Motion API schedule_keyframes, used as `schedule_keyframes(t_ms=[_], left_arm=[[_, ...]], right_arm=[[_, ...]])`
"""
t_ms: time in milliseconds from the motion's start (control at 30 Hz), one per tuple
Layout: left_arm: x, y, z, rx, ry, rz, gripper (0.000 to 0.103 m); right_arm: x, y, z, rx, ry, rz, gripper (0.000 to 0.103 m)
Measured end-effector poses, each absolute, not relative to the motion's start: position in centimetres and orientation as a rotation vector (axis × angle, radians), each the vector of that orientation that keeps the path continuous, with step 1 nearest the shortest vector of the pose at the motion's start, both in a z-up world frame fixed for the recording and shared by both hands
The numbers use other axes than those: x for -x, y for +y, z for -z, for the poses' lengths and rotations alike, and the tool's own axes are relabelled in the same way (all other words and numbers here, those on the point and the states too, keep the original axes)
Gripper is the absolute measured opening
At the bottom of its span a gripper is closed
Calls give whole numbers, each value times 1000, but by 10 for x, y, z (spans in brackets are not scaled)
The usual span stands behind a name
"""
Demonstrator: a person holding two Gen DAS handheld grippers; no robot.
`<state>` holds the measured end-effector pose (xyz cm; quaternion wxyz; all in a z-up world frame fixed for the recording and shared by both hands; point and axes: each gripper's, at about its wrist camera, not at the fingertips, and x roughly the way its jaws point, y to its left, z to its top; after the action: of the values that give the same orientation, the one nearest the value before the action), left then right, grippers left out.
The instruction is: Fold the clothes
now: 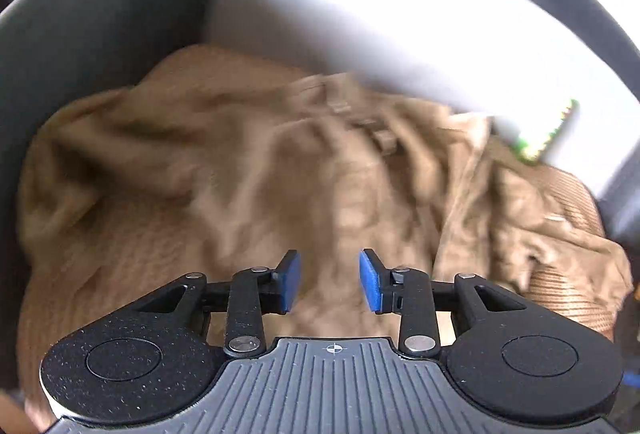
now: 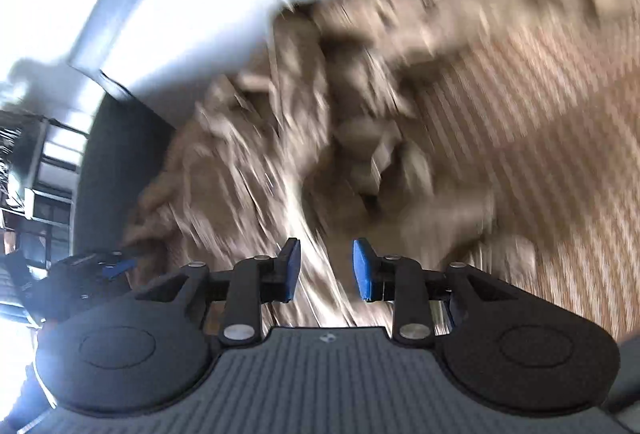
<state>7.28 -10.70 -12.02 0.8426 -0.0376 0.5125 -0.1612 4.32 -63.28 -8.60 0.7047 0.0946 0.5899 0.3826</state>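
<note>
Both the left tongs (image 1: 329,281) and right tongs (image 2: 326,270) are wide and hold nothing. A bunched brown garment (image 1: 224,162) lies just ahead, unfolded, within reach.

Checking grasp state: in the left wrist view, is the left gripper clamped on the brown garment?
No, the left gripper is open, with the brown garment beyond its blue pads.

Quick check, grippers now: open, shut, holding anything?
Left gripper: open, empty, above the brown garment.
Right gripper: open, empty.
</note>
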Motion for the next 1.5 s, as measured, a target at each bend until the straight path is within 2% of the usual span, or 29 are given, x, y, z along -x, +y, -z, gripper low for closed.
schedule_keyframes(t_ms=[33, 133, 200, 333, 433, 500, 833, 867, 900, 933, 967, 1367, 1433, 1467, 1500], left_arm=[[-80, -123, 118, 65, 1078, 373, 50], [-101, -178, 114, 8, 1049, 461, 54], [-118, -219, 117, -42, 1027, 500, 60], [-154, -299, 136, -138, 1012, 524, 61], [-181, -355, 151, -174, 1017, 530, 62], [-199, -385, 163, -201, 1025, 521, 64], [-260, -459, 243, -393, 1133, 468, 64], [-265, -459, 250, -395, 1144, 464, 62], [-269, -456, 252, -374, 1155, 468, 32], [-272, -452, 254, -353, 1166, 472, 13], [-276, -449, 257, -333, 1177, 475, 7], [-281, -350, 234, -112, 1079, 276, 4], [-283, -331, 234, -67, 1088, 217, 4], [-284, -322, 236, -39, 1099, 187, 4], [-285, -314, 237, -15, 1110, 163, 4]], right_arm=[[-52, -628, 79, -218, 1278, -866, 42], [-87, -612, 73, -203, 1218, -879, 43], [-121, -598, 75, -149, 1189, -910, 44], [-196, -560, 90, -42, 1133, -1003, 52], [-248, -532, 103, 24, 1109, -1059, 53], [-278, -514, 113, 54, 1102, -1099, 59], [-361, -418, 204, 377, 1137, -1225, 66], [-364, -411, 212, 397, 1148, -1230, 66], [-367, -405, 221, 412, 1164, -1241, 66], [-368, -400, 229, 423, 1179, -1256, 66], [-368, -396, 235, 434, 1189, -1272, 66], [-351, -332, 282, 540, 1235, -1469, 66], [-355, -336, 275, 516, 1219, -1460, 65], [-357, -338, 271, 503, 1210, -1454, 59], [-359, -341, 267, 490, 1201, -1449, 49]])
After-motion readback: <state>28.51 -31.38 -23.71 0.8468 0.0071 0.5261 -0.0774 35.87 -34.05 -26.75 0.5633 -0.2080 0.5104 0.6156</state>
